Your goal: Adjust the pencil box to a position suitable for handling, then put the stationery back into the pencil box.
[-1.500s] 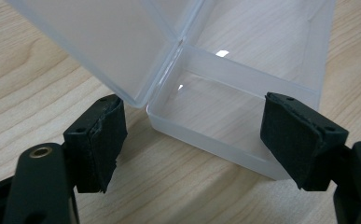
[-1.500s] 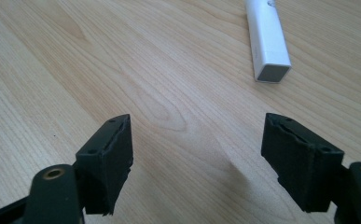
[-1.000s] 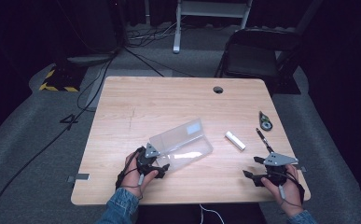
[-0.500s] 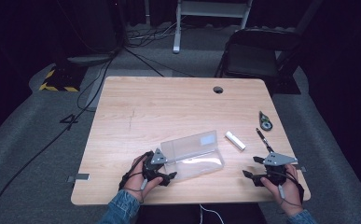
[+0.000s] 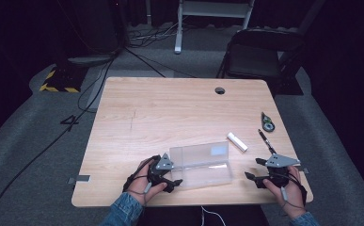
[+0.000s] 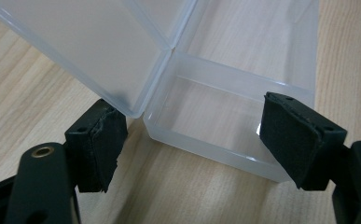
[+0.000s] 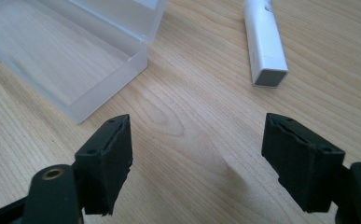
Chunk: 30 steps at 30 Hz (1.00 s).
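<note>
At the desk's (image 5: 137, 117) near edge, the left hand-held gripper (image 5: 171, 175) has its jaws spread wide around the corner of a clear plastic box (image 5: 203, 165), gripping nothing. The box lies open, lid propped back, likely ready for filling. The right hand-held gripper (image 5: 257, 173) hovers wide and empty. Beyond it lie a white stick (image 5: 236, 141), a pen (image 5: 266, 142) and a tape dispenser (image 5: 267, 122).

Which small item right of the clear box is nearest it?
The white stick, just off the box's right end. The black pen and the round tape dispenser lie farther right.
</note>
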Each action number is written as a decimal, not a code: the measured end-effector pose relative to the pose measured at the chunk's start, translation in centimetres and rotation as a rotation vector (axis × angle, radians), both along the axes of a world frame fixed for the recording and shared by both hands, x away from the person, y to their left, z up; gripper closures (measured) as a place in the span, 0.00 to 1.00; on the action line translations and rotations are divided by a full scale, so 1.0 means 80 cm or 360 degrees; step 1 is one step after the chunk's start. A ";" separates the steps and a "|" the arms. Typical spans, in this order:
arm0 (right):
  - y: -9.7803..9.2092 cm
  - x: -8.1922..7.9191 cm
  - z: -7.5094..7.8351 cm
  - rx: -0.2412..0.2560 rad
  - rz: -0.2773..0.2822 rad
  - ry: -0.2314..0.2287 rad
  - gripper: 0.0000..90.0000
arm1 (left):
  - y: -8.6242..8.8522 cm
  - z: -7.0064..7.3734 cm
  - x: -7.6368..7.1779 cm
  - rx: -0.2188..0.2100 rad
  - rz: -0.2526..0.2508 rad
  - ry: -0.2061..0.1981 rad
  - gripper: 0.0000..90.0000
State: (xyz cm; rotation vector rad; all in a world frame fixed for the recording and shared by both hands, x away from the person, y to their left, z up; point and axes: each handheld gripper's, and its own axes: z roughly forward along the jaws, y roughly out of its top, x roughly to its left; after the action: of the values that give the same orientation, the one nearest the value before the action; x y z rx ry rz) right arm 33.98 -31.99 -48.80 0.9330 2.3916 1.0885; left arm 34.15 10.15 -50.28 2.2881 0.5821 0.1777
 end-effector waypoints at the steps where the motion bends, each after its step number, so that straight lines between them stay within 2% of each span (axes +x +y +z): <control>1: 0.000 0.000 0.000 -0.0003 0.0002 0.0002 0.28 | -0.001 0.000 -0.001 -0.0009 -0.0007 0.0007 0.26; 8: 0.001 0.001 -0.001 -0.0002 0.0001 0.0007 0.28 | -0.006 0.000 -0.002 -0.0009 -0.0040 0.0013 0.25; 12: -0.001 0.001 -0.001 0.0001 -0.0004 0.0003 0.28 | -0.002 0.002 0.001 -0.0030 0.0015 0.0020 0.25; 13: -0.002 0.001 0.000 0.0001 -0.0006 0.0003 0.28 | 0.001 0.005 0.002 -0.0097 0.0060 0.0030 0.25; 15: -0.003 0.000 -0.001 -0.0002 -0.0006 0.0005 0.28 | 0.005 0.009 0.003 -0.0154 0.0097 0.0029 0.23; 18: -0.004 0.000 0.003 0.0005 -0.0007 -0.0009 0.27 | 0.013 0.015 0.002 -0.0195 0.0127 0.0023 0.23; 25: -0.004 0.005 0.005 0.0013 -0.0006 -0.0025 0.27 | 0.025 0.019 0.003 -0.0192 0.0161 0.0004 0.23; 30: -0.005 0.009 0.007 0.0020 -0.0009 -0.0019 0.27 | 0.038 0.026 0.001 -0.0180 0.0231 -0.0001 0.23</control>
State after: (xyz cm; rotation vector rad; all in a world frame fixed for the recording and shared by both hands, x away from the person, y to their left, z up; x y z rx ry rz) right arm 34.72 -32.40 -48.20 0.9345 2.3735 1.1052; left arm 34.23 13.22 -48.23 2.1375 0.7398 0.2099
